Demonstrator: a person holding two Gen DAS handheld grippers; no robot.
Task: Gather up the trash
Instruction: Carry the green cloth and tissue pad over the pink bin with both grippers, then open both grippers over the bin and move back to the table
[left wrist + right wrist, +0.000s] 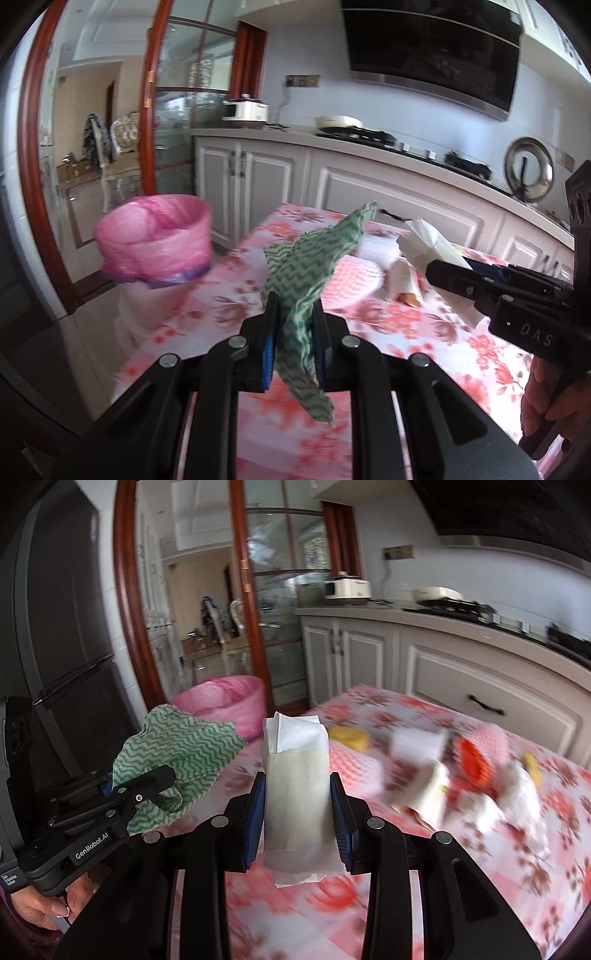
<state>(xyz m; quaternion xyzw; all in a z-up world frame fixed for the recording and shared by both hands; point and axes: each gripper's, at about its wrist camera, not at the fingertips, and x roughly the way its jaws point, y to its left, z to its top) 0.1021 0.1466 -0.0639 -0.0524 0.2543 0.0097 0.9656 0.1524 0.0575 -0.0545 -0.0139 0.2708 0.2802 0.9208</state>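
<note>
Your left gripper [293,325] clamps the green cloth [314,258]; your right gripper [297,812] grips a paper packet [295,775]. Both hang above the surface [406,332], the pink-lined bin [155,240] beyond its edge. Risk: releasing early drops the trailing cloth outside the bin.

Motion blur smears the table's litter [461,775] beyond telling
</note>
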